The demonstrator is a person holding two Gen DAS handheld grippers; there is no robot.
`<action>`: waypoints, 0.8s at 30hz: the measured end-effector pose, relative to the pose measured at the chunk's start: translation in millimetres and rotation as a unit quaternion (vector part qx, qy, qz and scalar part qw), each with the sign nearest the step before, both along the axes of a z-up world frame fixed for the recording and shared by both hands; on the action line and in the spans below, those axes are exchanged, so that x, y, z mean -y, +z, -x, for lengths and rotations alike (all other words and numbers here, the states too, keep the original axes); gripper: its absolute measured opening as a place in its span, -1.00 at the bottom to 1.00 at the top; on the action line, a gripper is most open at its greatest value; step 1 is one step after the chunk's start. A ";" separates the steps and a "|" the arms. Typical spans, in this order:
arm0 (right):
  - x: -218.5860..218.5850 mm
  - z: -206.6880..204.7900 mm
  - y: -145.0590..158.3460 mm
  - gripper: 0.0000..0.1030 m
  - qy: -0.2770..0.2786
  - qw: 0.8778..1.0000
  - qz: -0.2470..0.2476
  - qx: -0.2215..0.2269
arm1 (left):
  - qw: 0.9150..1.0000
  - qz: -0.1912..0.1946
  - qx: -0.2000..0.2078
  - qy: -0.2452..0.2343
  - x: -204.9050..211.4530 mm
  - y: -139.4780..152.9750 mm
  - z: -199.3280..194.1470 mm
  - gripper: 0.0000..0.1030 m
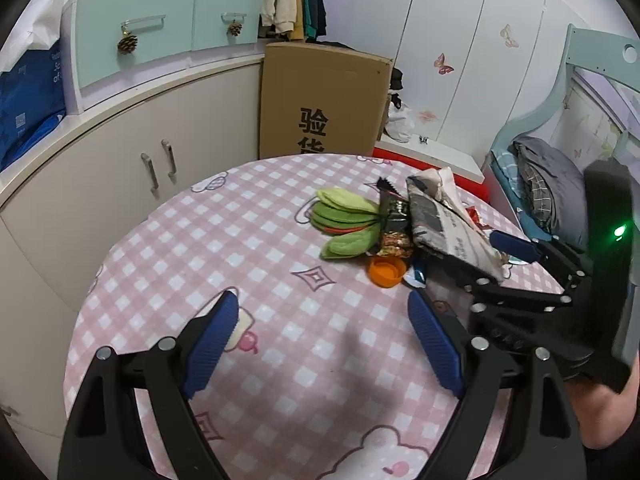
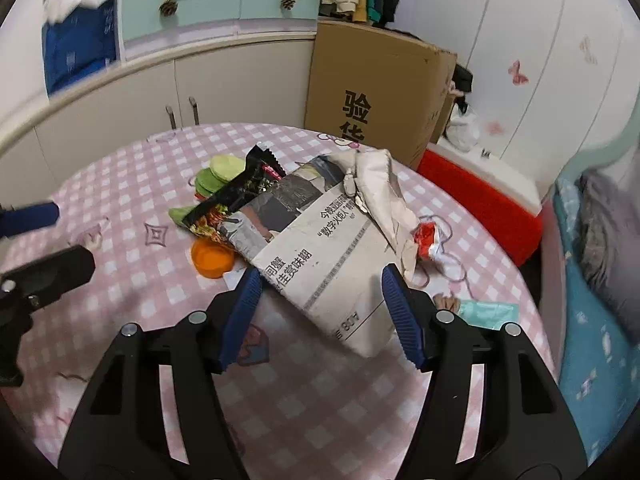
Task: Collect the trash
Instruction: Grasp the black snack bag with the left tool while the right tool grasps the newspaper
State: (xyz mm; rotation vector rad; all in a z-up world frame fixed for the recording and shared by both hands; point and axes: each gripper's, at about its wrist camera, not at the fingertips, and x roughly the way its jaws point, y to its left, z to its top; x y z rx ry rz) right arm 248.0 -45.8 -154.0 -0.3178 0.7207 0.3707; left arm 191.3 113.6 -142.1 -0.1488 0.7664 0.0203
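A pile of trash lies on the round table's pink checked cloth point(image 1: 280, 360). In it are a folded newspaper point(image 2: 320, 264), a black snack wrapper point(image 2: 236, 196), an orange lid point(image 2: 211, 258), green round pads point(image 2: 218, 174) and a red-and-white wrapper point(image 2: 428, 240). My right gripper point(image 2: 322, 272) straddles the near end of the newspaper point(image 1: 448, 232), with both blue pads touching its edges. My left gripper point(image 1: 322, 298) hovers open over bare cloth, short of the orange lid point(image 1: 386, 271) and the green pads point(image 1: 344, 216). Nothing is between its fingers.
A tall cardboard box point(image 1: 320, 100) stands behind the table, and cream cabinets point(image 1: 120, 184) curve along the left. A bed point(image 2: 592, 240) and a red box point(image 2: 480, 204) are on the right. A teal packet point(image 2: 486, 312) lies near the table's right edge. A person's forearm point(image 1: 600, 412) holds the right gripper.
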 end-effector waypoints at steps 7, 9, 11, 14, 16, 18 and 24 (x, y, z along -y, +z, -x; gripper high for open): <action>-23.4 -4.7 -17.4 0.46 0.015 0.997 0.073 0.026 | 1.000 -0.007 -0.004 0.000 2.9 -2.3 -7.5 0.64; -25.5 -3.5 -15.5 0.51 0.016 0.995 0.082 0.047 | 1.000 -0.009 -0.003 0.001 2.1 -2.3 -10.9 0.64; -25.8 -7.6 -17.4 0.29 0.029 0.997 0.072 0.030 | 1.000 -0.010 -0.004 0.001 2.4 -2.2 -15.9 0.64; -21.0 -9.0 -13.5 -0.33 0.035 0.998 0.052 0.026 | 1.000 -0.017 -0.002 -0.005 5.4 -1.5 -25.6 0.64; -12.2 -4.6 -5.3 -0.46 0.032 0.999 0.027 0.032 | 1.000 -0.021 -0.001 -0.011 7.2 -0.6 -34.4 0.64; -2.8 -1.1 3.6 -0.54 0.023 0.999 0.002 0.037 | 0.999 -0.026 0.000 -0.020 11.5 0.3 -47.3 0.64; 51.7 11.5 28.4 -0.70 -0.025 0.994 -0.097 0.033 | 0.996 -0.060 -0.015 -0.060 35.6 -9.1 -85.4 0.64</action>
